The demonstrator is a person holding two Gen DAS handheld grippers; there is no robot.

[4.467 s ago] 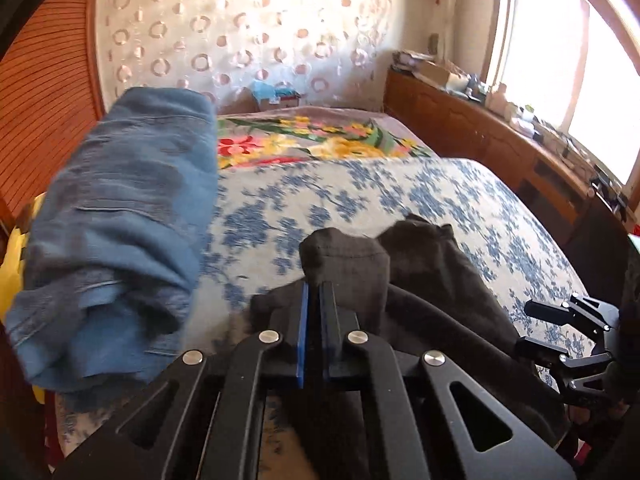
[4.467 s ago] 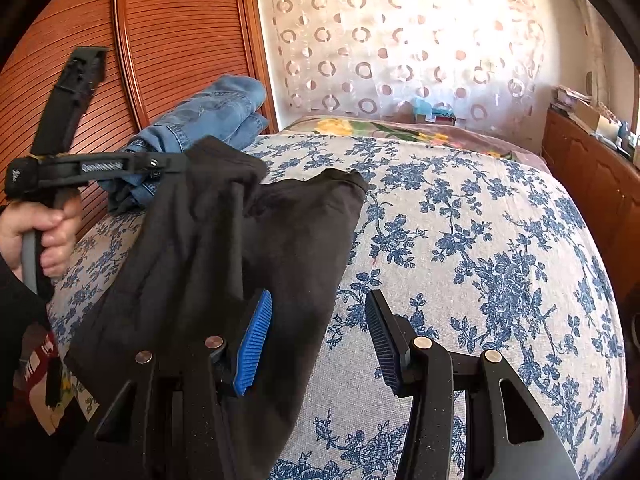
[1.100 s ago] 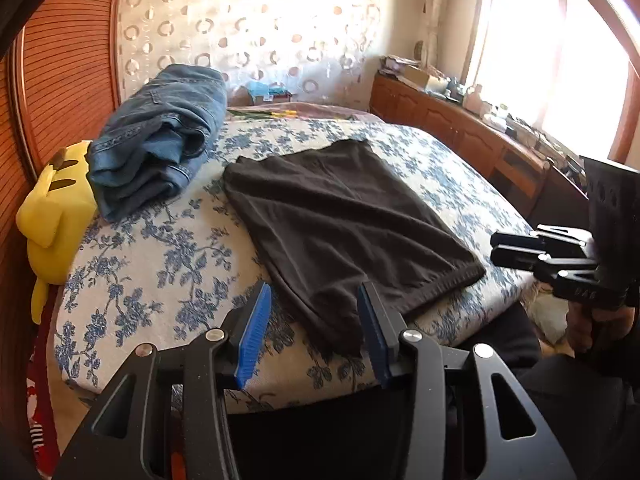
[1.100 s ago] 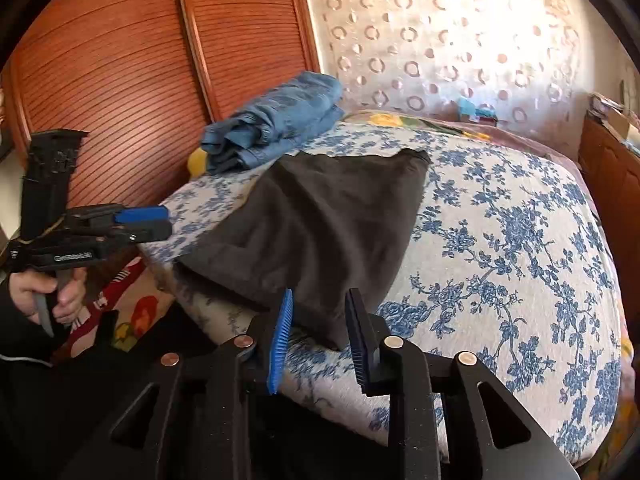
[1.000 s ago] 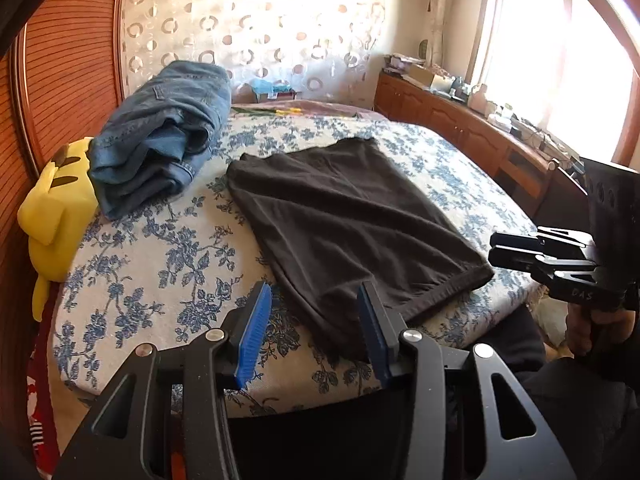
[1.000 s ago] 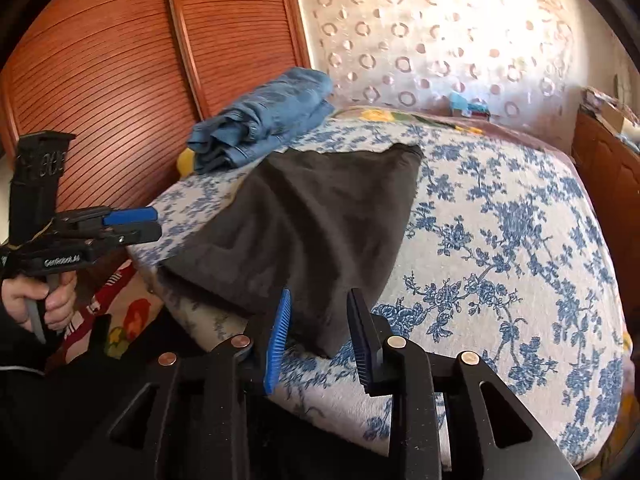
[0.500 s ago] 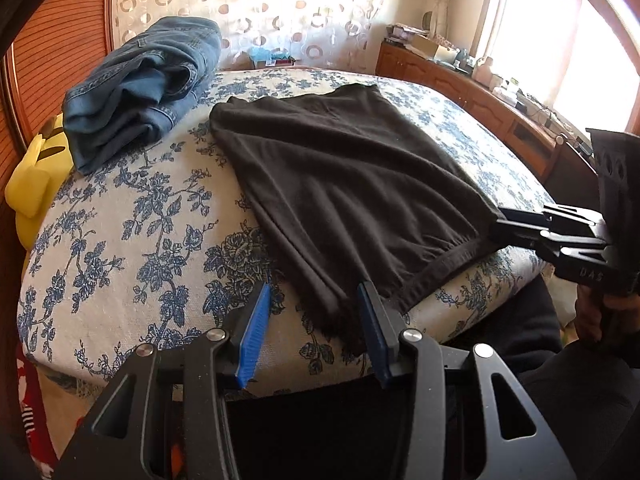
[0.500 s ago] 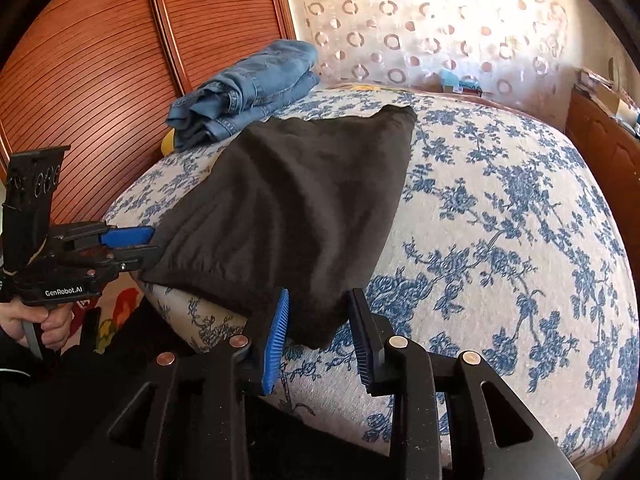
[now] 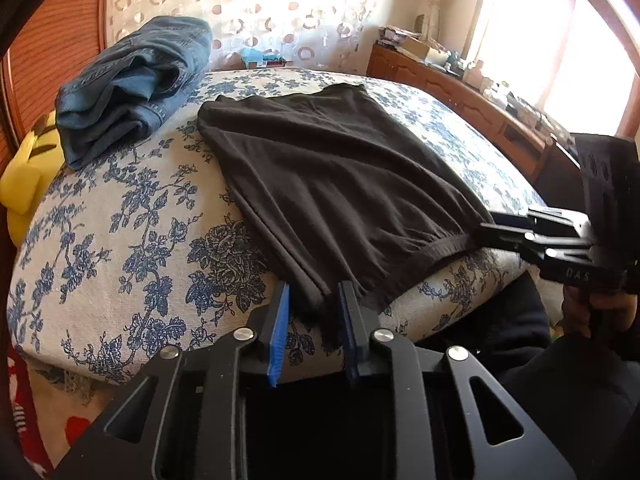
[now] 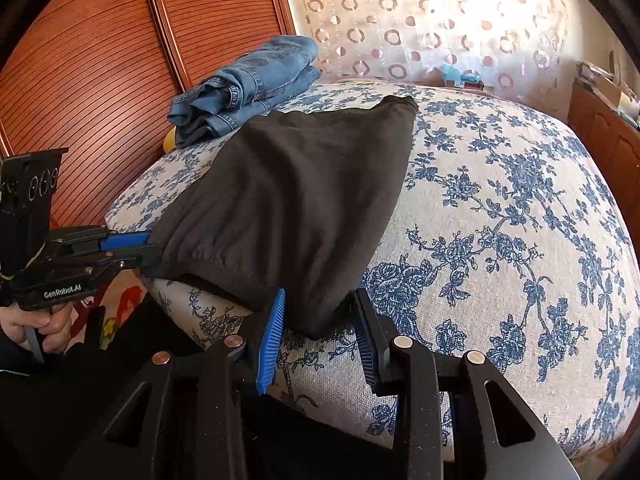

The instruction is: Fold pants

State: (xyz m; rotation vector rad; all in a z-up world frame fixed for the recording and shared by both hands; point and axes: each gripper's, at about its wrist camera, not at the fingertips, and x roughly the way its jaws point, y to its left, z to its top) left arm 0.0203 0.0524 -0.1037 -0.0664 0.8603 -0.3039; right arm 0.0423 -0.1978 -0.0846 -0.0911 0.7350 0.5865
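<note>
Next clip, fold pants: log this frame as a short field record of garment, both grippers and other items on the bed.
garment: dark brown fabric pants, lying flat on the blue floral bedspread
left gripper: jaws closing, near-left corner of the pants between them
right gripper: jaws opening, near-right corner between them, pads not pressing
other items: folded blue denim jeans beside the pants, yellow plush toy at the bed edge

One pair of black pants [image 9: 340, 184] lies spread on one bed [image 9: 132, 240] — beside it one folded pair of jeans [image 9: 132, 80] and one yellow plush toy [image 9: 24, 172] (partly hidden). Two grippers — left gripper [image 9: 314, 312], right gripper [image 10: 320, 320].
</note>
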